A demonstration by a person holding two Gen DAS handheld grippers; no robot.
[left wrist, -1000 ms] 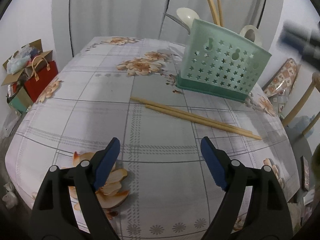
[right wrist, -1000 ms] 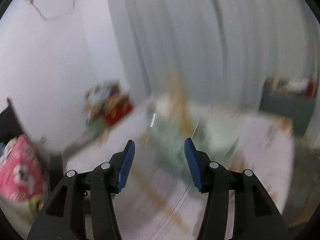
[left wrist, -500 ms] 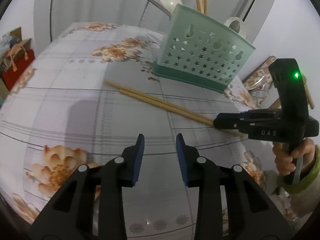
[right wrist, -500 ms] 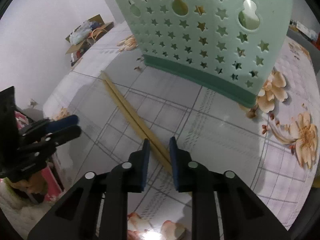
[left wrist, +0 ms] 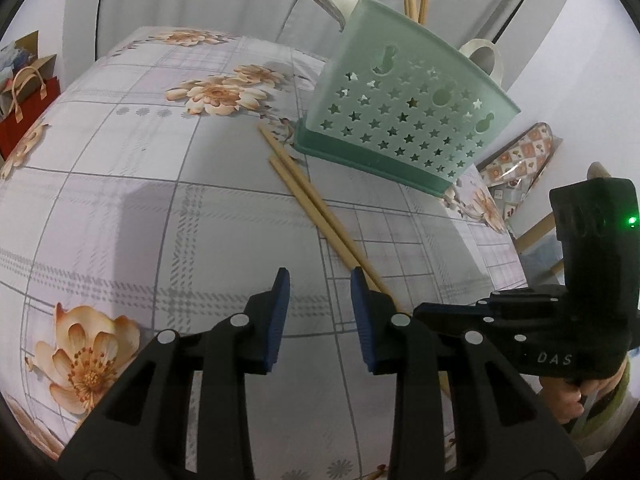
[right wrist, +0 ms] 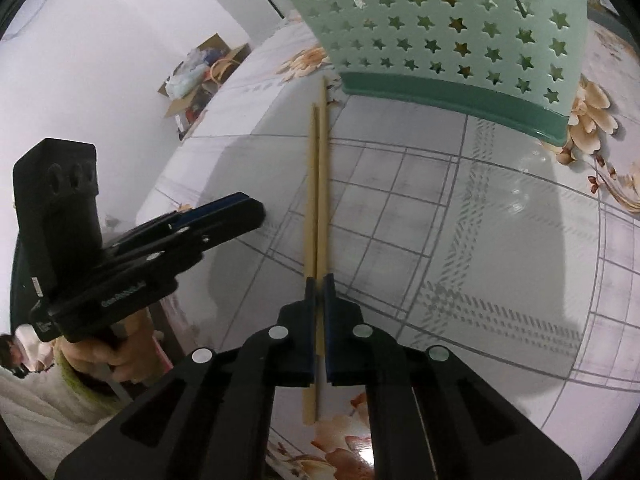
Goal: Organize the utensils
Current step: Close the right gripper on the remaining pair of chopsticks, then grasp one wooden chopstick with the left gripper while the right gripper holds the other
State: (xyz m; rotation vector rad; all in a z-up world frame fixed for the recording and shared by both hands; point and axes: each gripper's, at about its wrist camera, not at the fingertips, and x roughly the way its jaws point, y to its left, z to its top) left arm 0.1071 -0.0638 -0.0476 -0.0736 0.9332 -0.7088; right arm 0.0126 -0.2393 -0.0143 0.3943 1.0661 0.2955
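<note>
Two wooden chopsticks [right wrist: 318, 184] lie side by side on the flowered tablecloth [right wrist: 500, 240], with their far ends near the green star-punched utensil caddy [right wrist: 440, 32]. My right gripper [right wrist: 319, 286] is down at the table and shut on the chopsticks near their near end. In the left wrist view the chopsticks [left wrist: 312, 196] run from the caddy [left wrist: 400, 120] to behind my left gripper's right finger. My left gripper [left wrist: 320, 280] hovers over the cloth with its jaws narrowly open and nothing between them. More chopsticks and spoons stand in the caddy.
The right gripper's black body [left wrist: 520, 332] and the hand holding it [left wrist: 572, 396] crowd the lower right of the left wrist view. Off the table are a red paper bag [left wrist: 28, 112], a cardboard box [right wrist: 200, 76] and a chair with a patterned cushion [left wrist: 516, 160].
My right gripper dropped to the table and shut on the chopsticks. My left gripper's jaws narrowed from wide open, and it turned toward the chopsticks.
</note>
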